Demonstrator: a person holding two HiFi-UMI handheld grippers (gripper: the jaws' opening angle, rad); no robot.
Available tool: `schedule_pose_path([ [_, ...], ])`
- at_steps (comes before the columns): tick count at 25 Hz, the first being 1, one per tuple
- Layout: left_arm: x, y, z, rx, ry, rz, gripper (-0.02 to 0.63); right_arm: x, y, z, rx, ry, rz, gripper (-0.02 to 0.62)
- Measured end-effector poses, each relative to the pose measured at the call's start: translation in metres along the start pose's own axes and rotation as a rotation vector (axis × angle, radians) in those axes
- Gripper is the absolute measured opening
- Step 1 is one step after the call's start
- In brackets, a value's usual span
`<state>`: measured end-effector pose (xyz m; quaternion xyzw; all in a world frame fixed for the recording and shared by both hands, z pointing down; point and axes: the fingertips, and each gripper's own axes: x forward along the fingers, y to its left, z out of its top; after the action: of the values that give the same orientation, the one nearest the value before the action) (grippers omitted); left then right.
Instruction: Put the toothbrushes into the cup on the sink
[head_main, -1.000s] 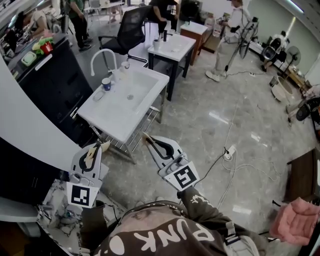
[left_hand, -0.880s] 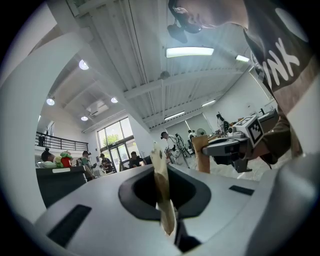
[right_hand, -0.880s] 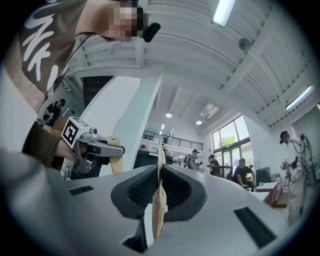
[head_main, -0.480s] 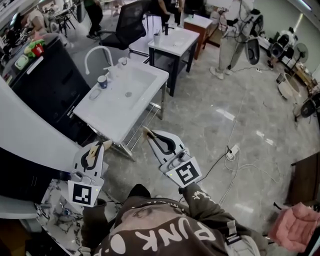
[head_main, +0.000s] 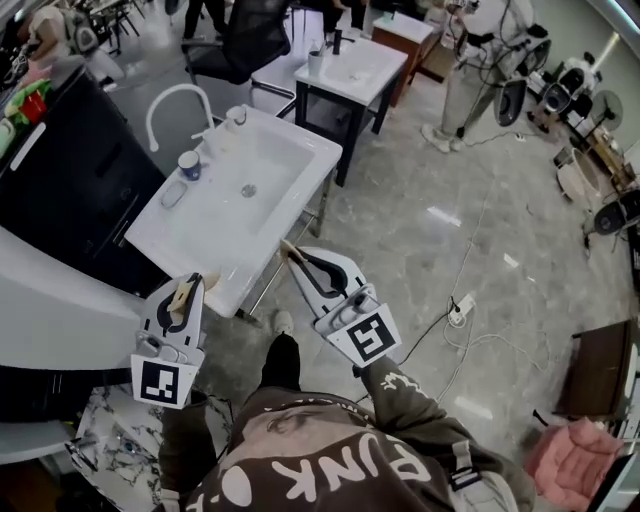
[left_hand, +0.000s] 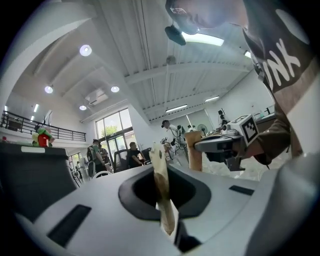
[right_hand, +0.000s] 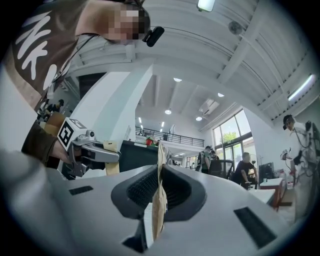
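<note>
Looking steeply down at a white rectangular ceramic sink (head_main: 215, 225) on a metal-legged stand, sitting up and left of both tools. Got the left grey tool (head_main: 185, 288) down at the lower left, squeezed all the way closed, with only its own tan pads pressed flat together. Same deal with the right grey tool (head_main: 290, 250): pinched tight, gripping nothing, pointing toward the sink's near edge. Can spot the small blue-and-white cup (head_main: 188, 163) standing upright on the sink's left rim, near the foot of the curved white faucet (head_main: 176, 88). Also seeing a small pale oblong thing (head_main: 172, 193) lying just beside that cup, on the nearer side. Can't honestly pick out the toothbrushes at this size.
</note>
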<state>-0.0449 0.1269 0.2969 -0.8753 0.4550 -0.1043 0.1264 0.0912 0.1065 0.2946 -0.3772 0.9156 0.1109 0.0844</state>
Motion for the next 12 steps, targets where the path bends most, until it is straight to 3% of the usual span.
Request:
schedule_pose_path([
  [12,0.175,0.175,-0.097,-0.134,0.059,0.041,0.011,0.275,-0.188,-0.120,-0.046,0.059,0.047,0.034],
])
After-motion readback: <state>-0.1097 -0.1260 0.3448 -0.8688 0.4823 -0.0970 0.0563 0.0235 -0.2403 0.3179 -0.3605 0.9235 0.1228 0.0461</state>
